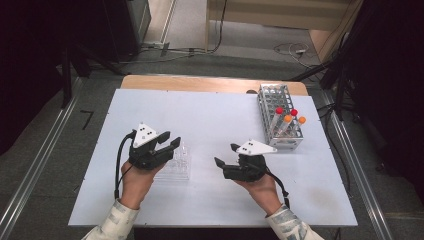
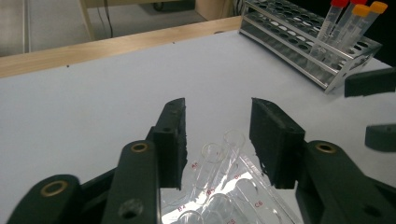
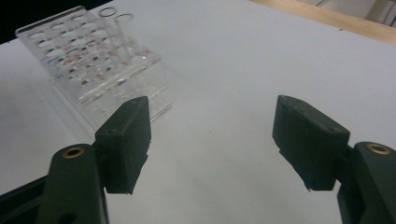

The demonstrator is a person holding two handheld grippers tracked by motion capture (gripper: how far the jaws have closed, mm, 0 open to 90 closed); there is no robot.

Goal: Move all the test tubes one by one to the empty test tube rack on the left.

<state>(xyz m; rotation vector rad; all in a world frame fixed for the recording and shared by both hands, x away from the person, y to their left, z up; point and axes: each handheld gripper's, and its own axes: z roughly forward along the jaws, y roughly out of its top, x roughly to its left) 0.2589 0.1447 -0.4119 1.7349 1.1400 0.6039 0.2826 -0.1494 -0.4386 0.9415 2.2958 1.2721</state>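
White table sheet (image 1: 210, 115): wide bare stretch through the middle and far left, passable for either gripper. Clear acrylic tube rack (image 1: 177, 162) stands at near left, directly under the left gripper (image 1: 170, 142); two open glass tubes (image 2: 219, 156) rise between its parted jaws. Metal wire rack with red- and orange-capped tubes (image 1: 280, 117) blocks the far right edge. Bare sheet ahead of right gripper (image 1: 226, 155).

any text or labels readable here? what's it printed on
"C6", in red, on the clear plastic rack under the left gripper, beside one of its wells.
"A5" or close to it, in red on the same rack near the two clear tubes; blurred, so not certain.
Other red well marks on that rack: too small or blurred to read.
Metal rack and its capped tubes: no text that can be made out.
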